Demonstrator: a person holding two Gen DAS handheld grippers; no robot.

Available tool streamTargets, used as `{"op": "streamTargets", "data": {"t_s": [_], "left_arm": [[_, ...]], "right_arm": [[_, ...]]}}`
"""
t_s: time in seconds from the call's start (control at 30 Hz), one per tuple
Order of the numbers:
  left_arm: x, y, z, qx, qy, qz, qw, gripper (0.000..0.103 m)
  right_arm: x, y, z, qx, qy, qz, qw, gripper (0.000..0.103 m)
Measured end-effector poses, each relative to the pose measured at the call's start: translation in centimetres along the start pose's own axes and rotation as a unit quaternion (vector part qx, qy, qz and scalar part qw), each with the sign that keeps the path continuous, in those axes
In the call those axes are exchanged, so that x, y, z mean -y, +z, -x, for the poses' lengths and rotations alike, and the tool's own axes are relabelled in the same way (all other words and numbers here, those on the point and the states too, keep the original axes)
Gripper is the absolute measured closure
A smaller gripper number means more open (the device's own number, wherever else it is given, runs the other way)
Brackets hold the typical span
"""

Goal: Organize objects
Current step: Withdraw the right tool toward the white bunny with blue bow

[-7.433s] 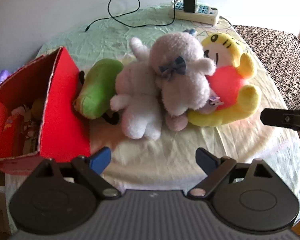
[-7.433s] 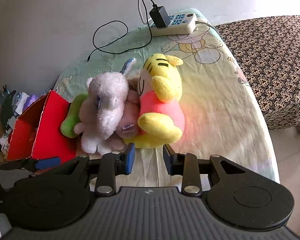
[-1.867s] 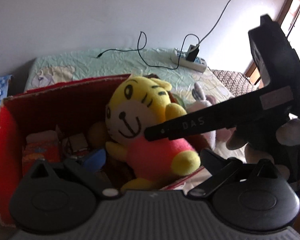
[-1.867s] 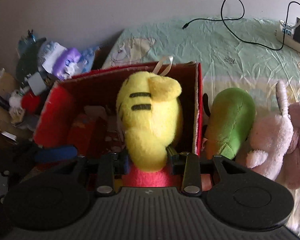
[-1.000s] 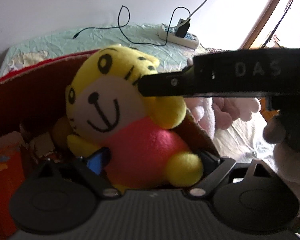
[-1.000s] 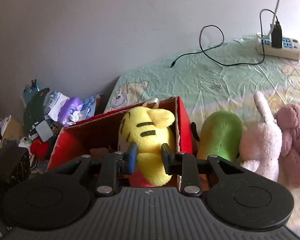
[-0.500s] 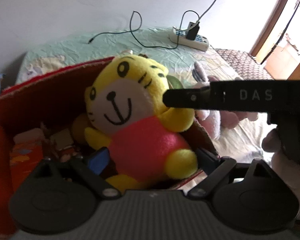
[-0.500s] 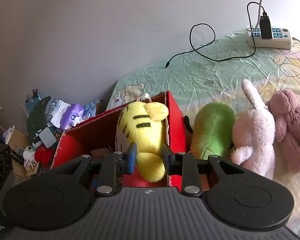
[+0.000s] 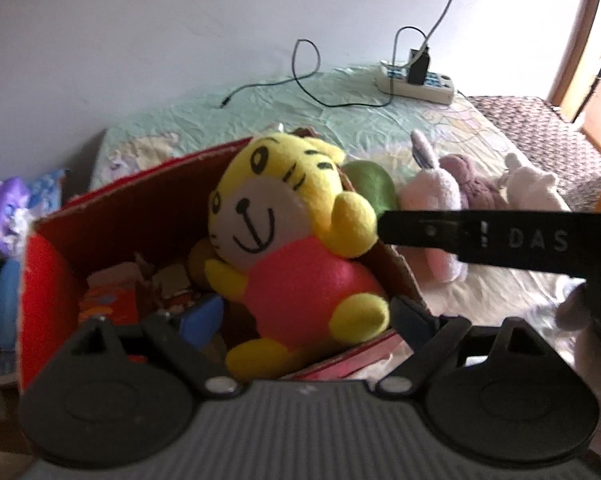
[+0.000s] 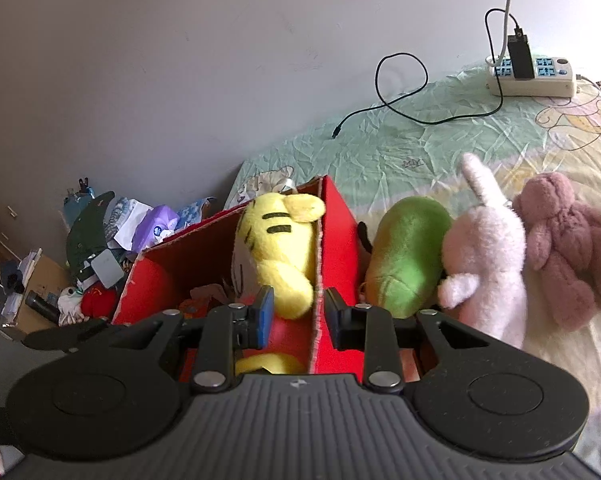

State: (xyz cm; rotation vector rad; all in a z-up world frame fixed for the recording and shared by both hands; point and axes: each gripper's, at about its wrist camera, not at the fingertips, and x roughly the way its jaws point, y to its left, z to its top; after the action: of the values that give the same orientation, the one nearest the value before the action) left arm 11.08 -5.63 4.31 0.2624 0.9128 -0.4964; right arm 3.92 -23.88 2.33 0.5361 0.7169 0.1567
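A: Where is the yellow plush tiger in its pink shirt [image 9: 296, 248]?

B: Sitting in the red cardboard box [image 9: 112, 216]. The right gripper [image 10: 296, 312] is released, jaws straddling the box wall; the left gripper [image 9: 304, 320] gapes empty.

A: Best move?

B: Back out cleanly, then take the green plush [image 10: 408, 252] beside the box.

Fuzzy plush tiger [image 9: 284, 240] in matt cardboard box [image 9: 112, 216].
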Motion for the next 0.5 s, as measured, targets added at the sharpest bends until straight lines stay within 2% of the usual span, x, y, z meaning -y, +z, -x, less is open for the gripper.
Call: {"op": "streamTargets", "data": {"t_s": [0.1,0.5], "left_arm": [[1.1,0.1,0.4,-0.002,0.014,0.006,0.9999,0.016],[8.0,1.2,1.7,0.019,0.054,0.009,0.9983,0.013]], "right_arm": [[1.0,0.1,0.7,-0.006,0.01,-0.002,1.0,0.073],[6.0,0.9,4.3,-0.025,0.027,0.006,0.999,0.073]]}}
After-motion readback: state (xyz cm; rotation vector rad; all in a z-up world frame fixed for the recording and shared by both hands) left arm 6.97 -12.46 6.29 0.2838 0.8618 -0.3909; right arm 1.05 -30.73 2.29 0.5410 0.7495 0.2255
